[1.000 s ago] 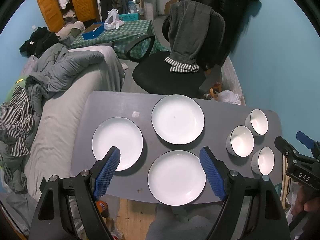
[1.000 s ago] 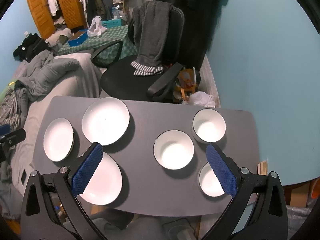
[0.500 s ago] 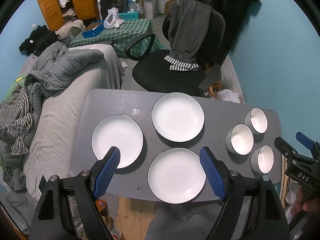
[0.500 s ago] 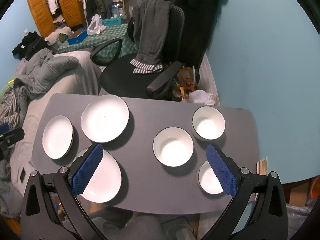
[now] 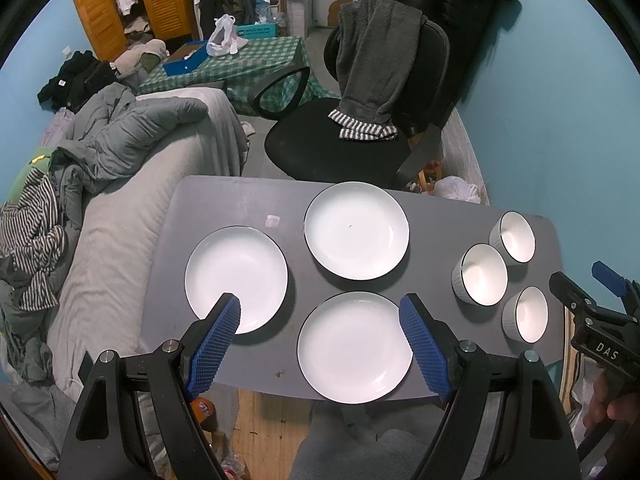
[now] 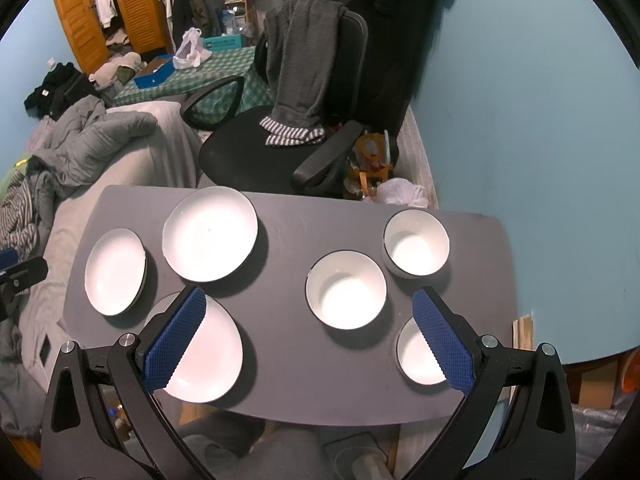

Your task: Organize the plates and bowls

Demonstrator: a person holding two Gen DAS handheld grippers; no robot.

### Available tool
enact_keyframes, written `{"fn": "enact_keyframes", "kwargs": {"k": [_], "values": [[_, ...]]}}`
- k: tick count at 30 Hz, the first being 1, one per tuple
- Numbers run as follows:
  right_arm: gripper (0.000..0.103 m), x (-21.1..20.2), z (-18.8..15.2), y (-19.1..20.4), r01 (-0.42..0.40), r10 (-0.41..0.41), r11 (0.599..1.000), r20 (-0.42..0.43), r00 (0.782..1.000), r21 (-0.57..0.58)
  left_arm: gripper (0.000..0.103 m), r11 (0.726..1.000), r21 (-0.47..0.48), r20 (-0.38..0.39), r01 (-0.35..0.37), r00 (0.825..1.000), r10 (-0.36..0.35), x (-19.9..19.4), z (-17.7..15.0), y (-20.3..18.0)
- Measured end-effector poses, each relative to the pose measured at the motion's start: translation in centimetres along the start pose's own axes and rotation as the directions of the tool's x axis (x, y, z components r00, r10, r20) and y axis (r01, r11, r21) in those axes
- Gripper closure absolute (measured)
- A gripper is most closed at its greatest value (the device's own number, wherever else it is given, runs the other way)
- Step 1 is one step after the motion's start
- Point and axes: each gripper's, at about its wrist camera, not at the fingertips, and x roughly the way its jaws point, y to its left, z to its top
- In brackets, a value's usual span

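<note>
Grey matte table (image 5: 240,208), rounded corners, smooth top. Three round glossy white plates, thin dark rims, laid flat on left half: left plate (image 5: 236,278), far plate (image 5: 356,230), near plate (image 5: 354,346), none touching. Three round white bowls clustered on right half: middle bowl (image 6: 346,288), far bowl (image 6: 416,242), near bowl (image 6: 420,356), ribbed outer walls seen in left view. Left gripper (image 5: 320,340) held above near plate, blue knurled pads spread wide, nothing gripped. Right gripper (image 6: 308,334) held above bowls, pads likewise apart, empty. Black office chair (image 5: 340,148) draped with grey fleece behind table.
</note>
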Motion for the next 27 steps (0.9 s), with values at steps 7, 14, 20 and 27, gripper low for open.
{"fn": "enact_keyframes", "kwargs": {"k": [7,14,20,27], "values": [[0.002,-0.06,-0.15,0.00,0.002,-0.002,1.000,0.000,1.000,-0.002,0.020,1.000,-0.005,-0.004,0.008,1.000,-0.008,-0.03,-0.39,0.33],[0.002,-0.12,-0.18,-0.07,0.001,-0.001,1.000,-0.001,1.000,-0.001,0.020,1.000,-0.003,-0.003,0.007,1.000,-0.007,-0.04,-0.39,0.32],[0.002,-0.07,-0.03,-0.09,0.003,-0.003,1.000,-0.002,1.000,-0.002,0.020,1.000,-0.004,-0.006,0.008,1.000,-0.008,-0.08,-0.45,0.27],[0.002,0.08,-0.23,-0.32,0.004,-0.004,1.000,-0.008,1.000,0.002,0.020,1.000,-0.006,-0.007,0.007,1.000,-0.007,-0.13,-0.62,0.29]]}}
